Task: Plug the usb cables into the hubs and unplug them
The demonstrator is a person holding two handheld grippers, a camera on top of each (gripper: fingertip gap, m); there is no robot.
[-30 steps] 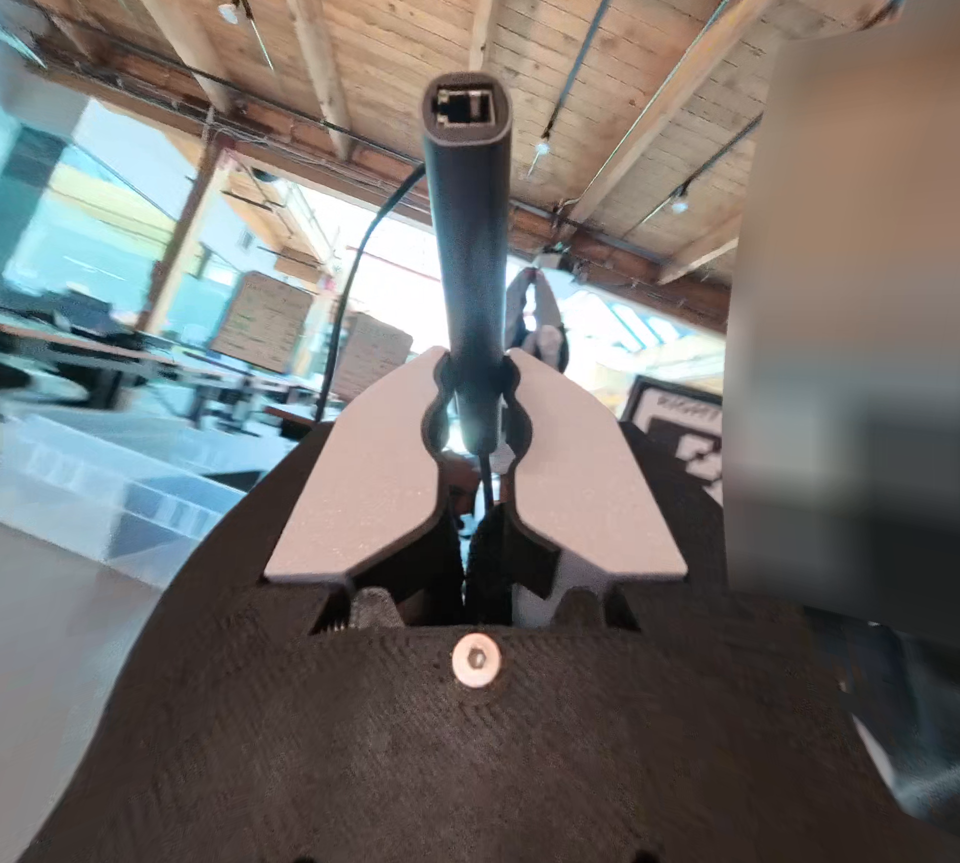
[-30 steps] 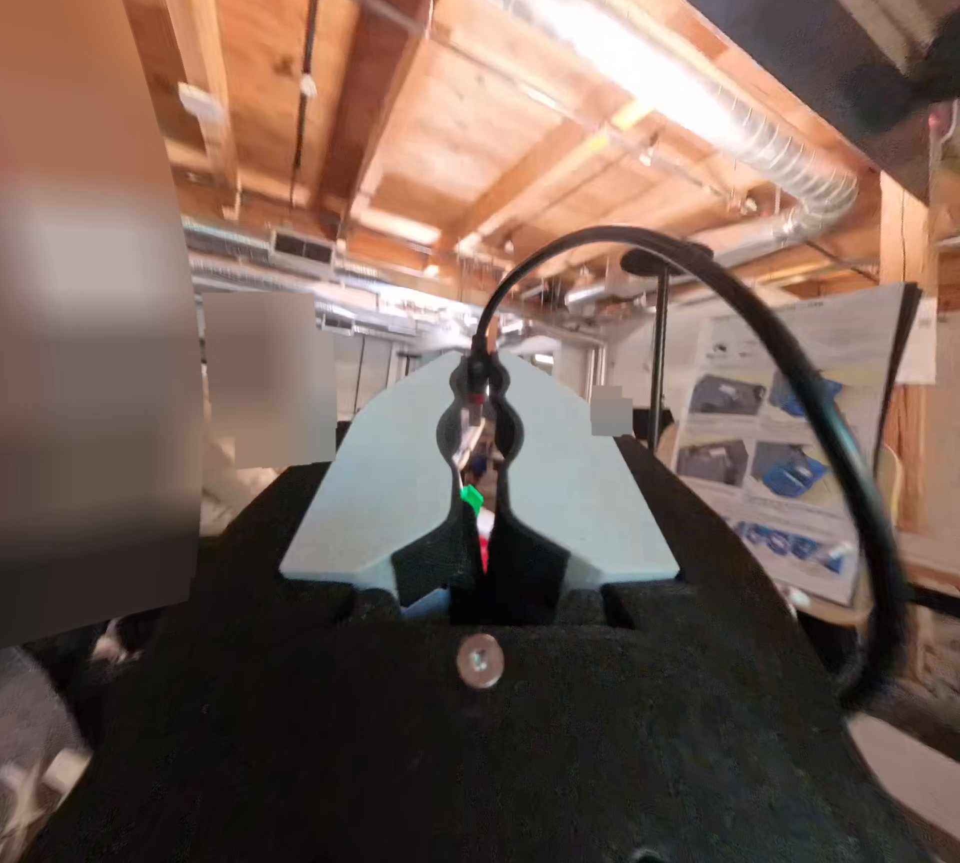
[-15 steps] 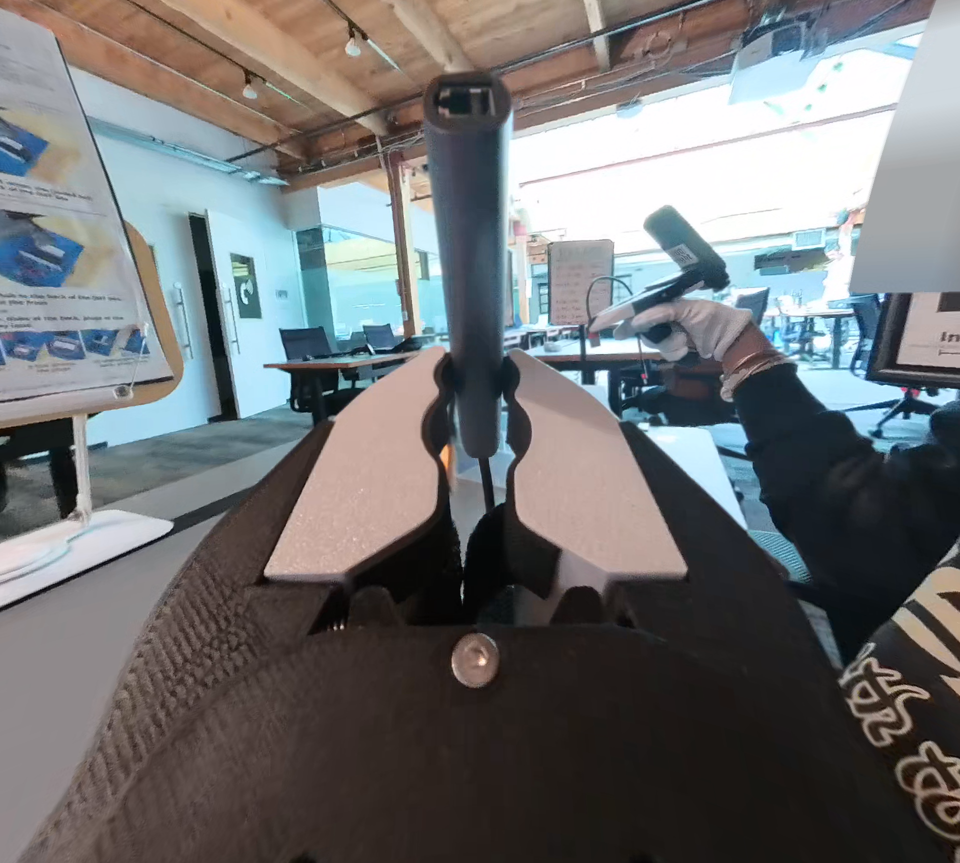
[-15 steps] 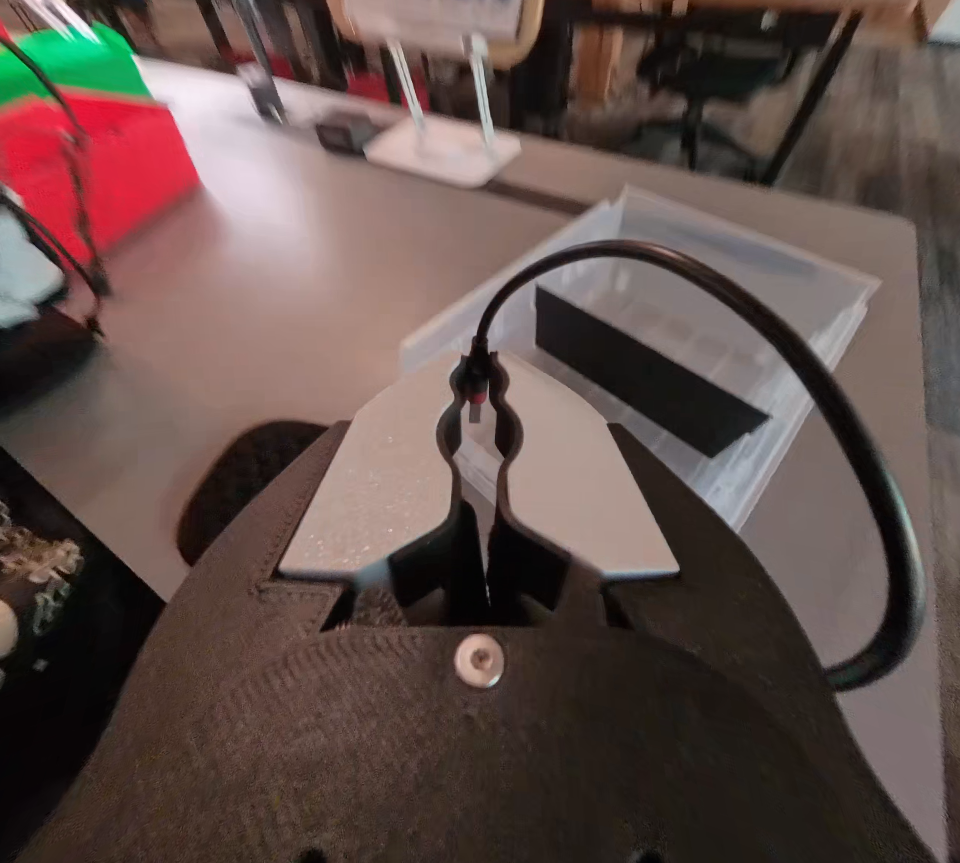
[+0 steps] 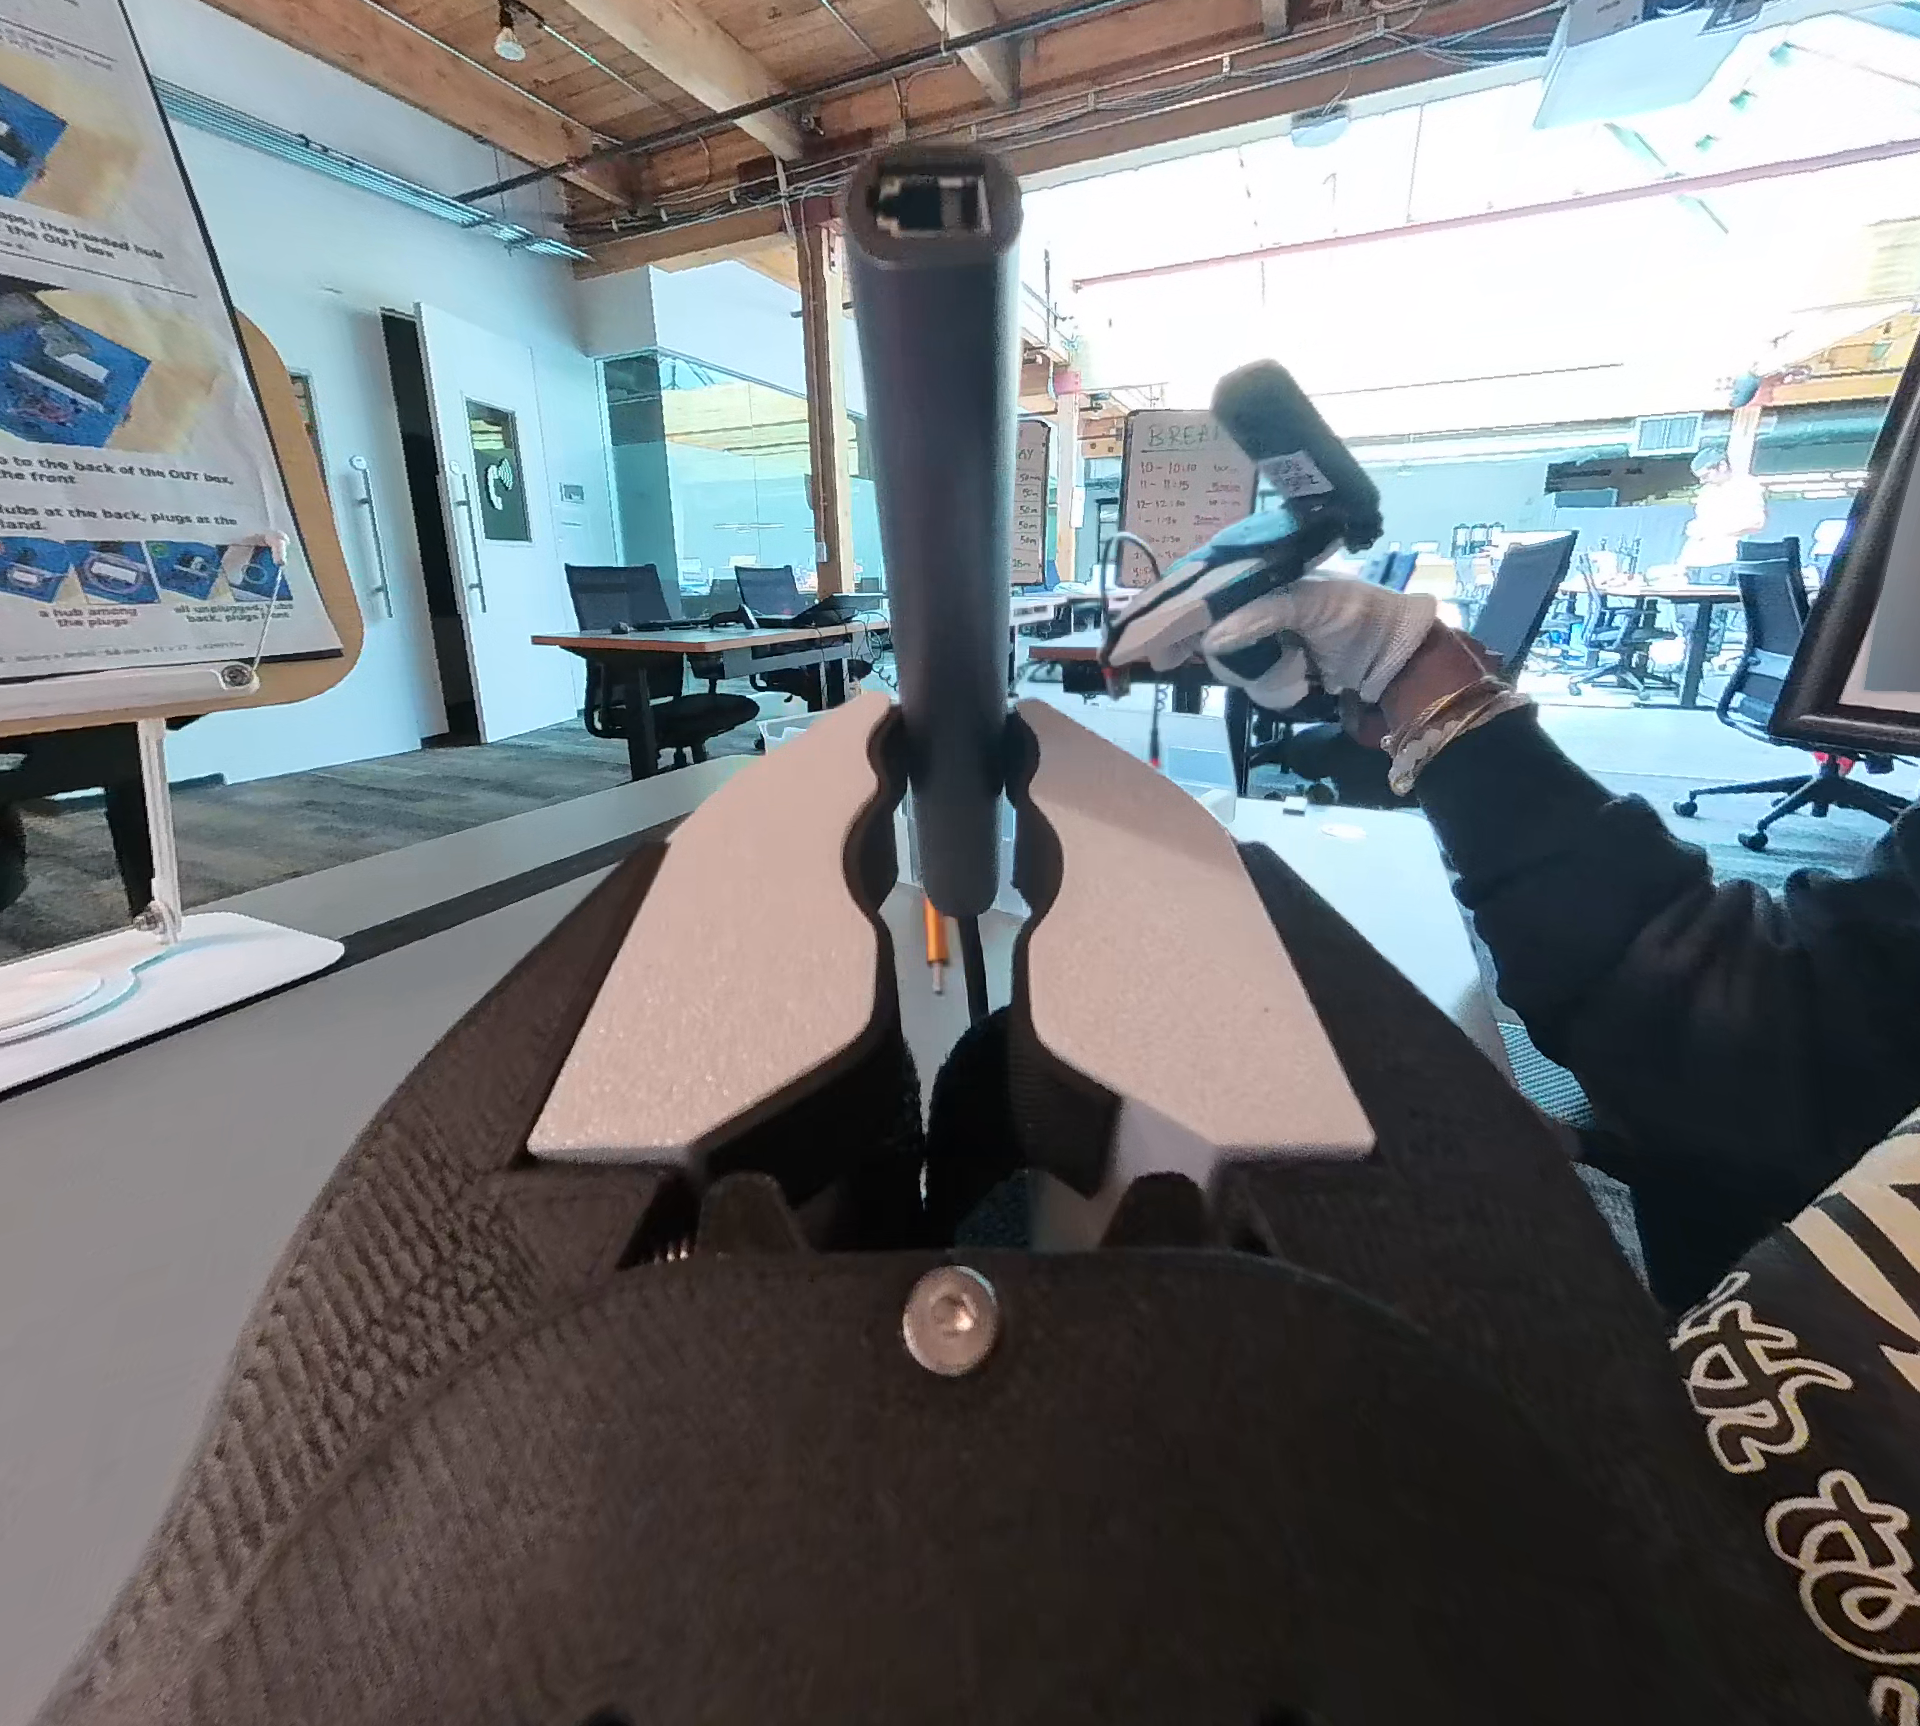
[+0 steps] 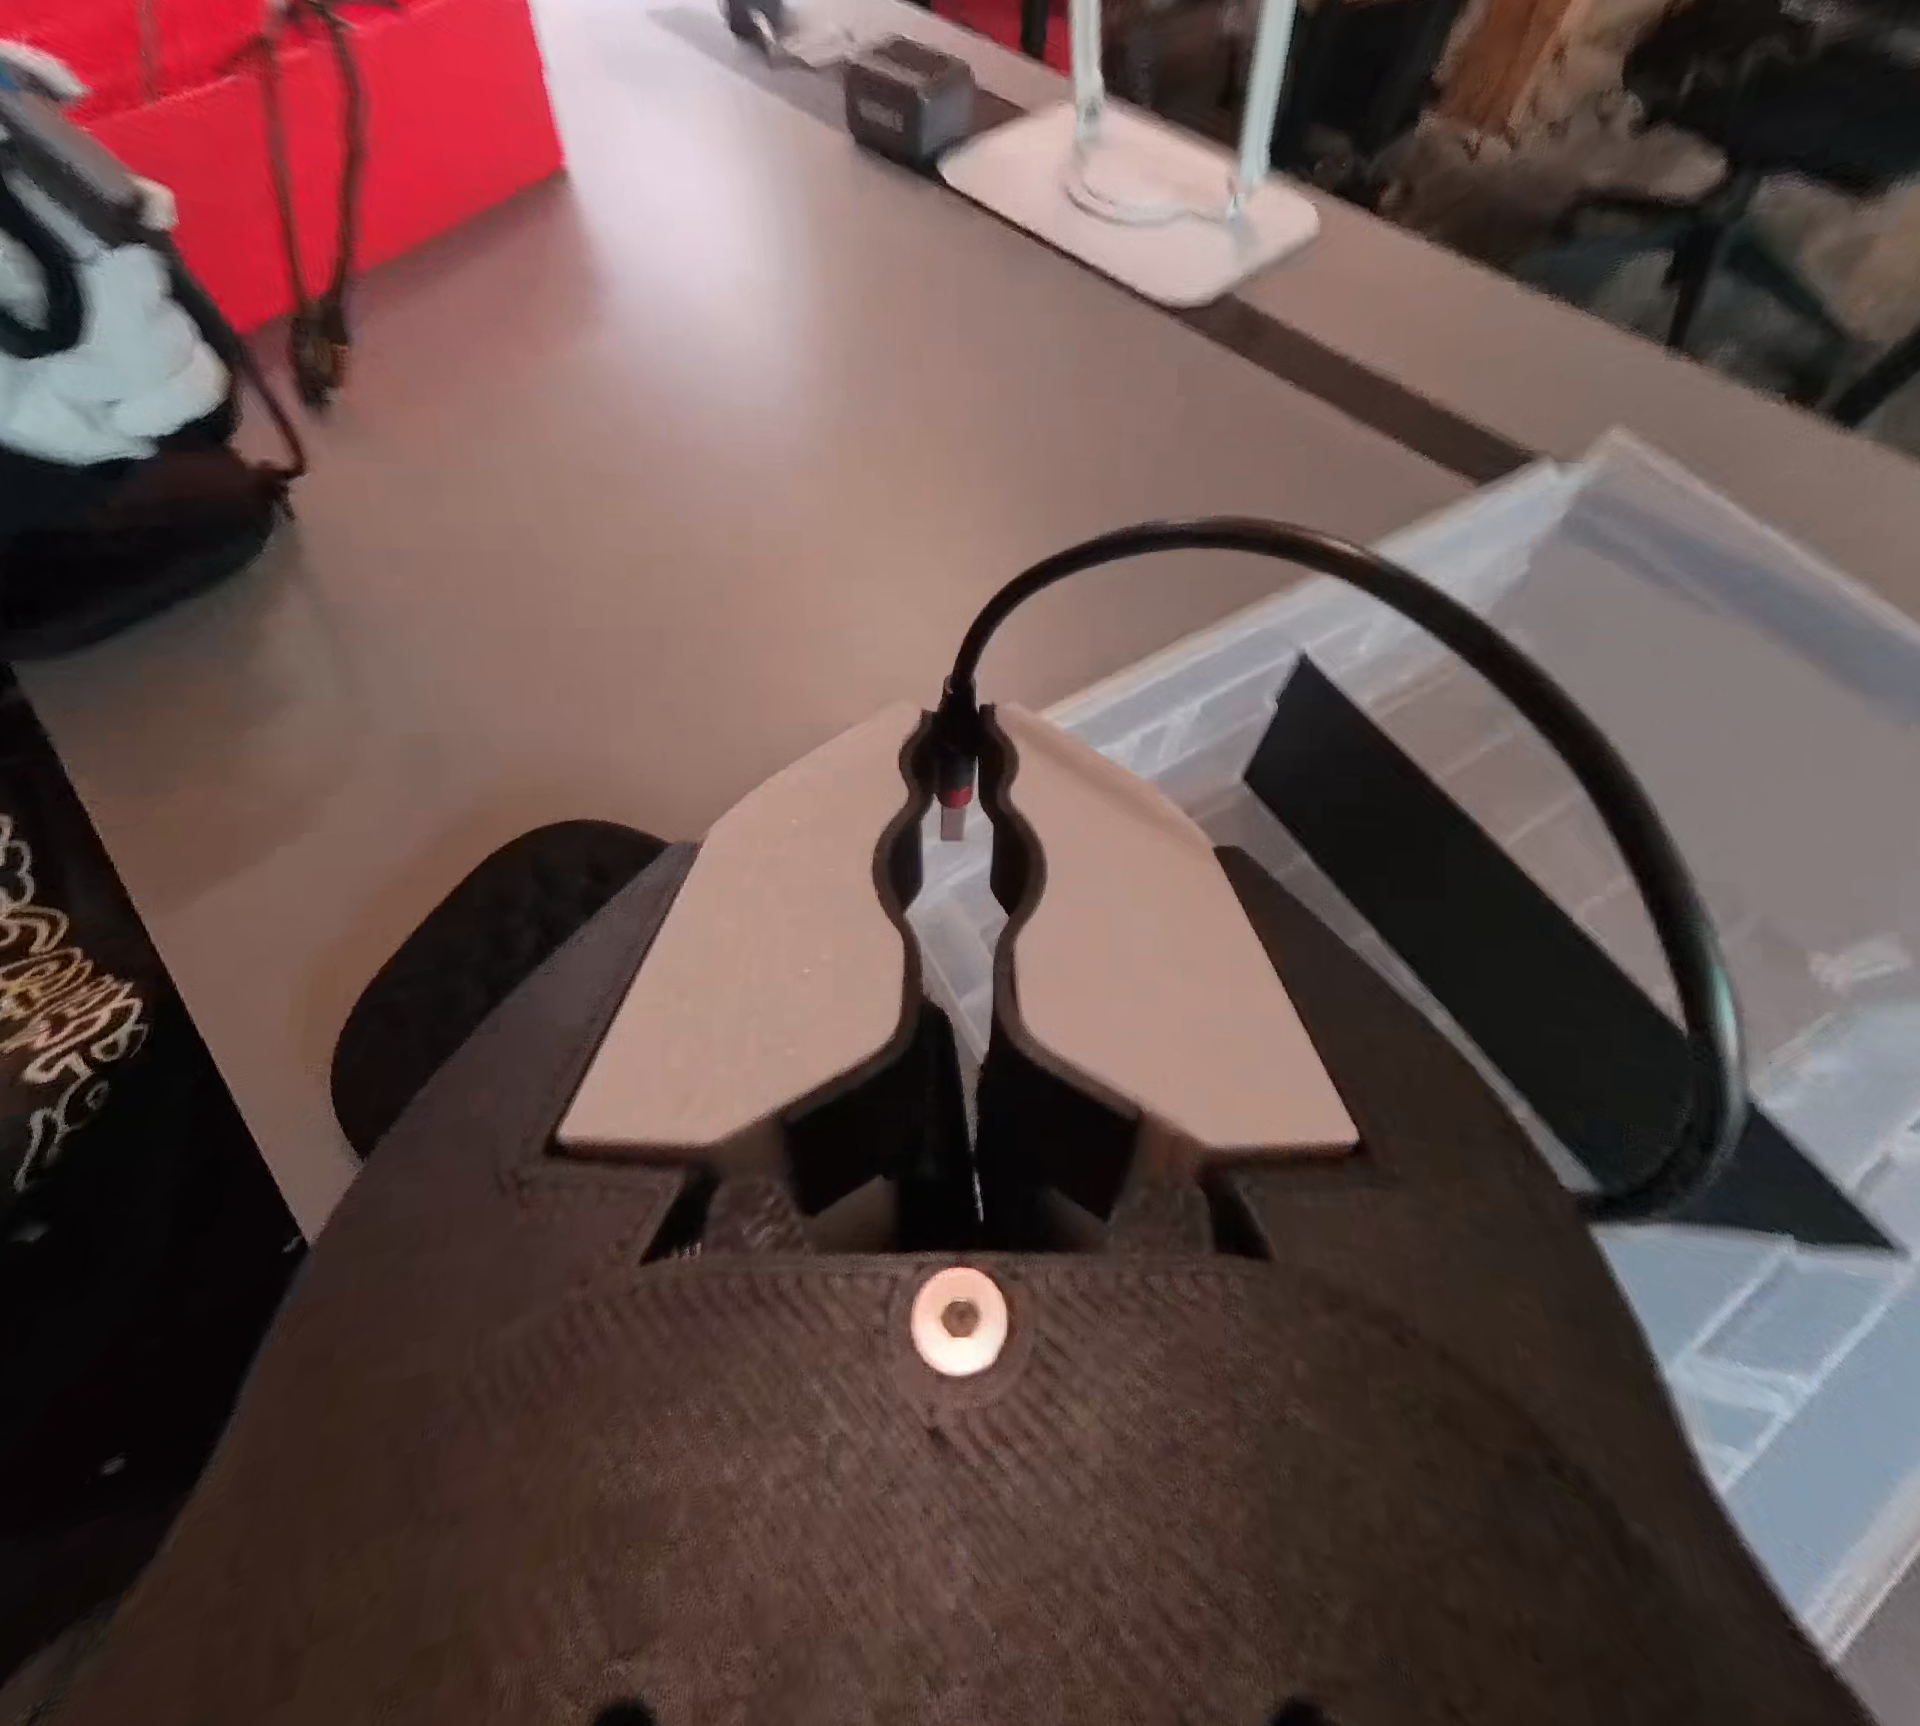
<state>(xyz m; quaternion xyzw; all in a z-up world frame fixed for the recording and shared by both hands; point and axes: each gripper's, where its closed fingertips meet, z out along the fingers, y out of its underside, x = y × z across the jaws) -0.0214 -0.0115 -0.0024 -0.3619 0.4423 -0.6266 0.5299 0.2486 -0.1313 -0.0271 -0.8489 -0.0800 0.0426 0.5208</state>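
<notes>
L gripper has its fingers clamped on the dark grey USB hub, which stands upright w/ its end port facing the camera; a thin black lead and an orange pin show below it in the gap. R gripper pinches a USB plug at the very tips, black cable looping off to the right.

Change vs a sec ago: both views were tipped toward the ceiling, now the L view is level and the R view looks down at the grey table and clear plastic bin. In the L view the R gripper, in a white-gloved hand, sits right of the hub, apart from it.

Judgement: hub and plug both in hand but not mated yet; next is lining the plug up w/ a side port. Red tray w/ spare cables sits far left.
</notes>
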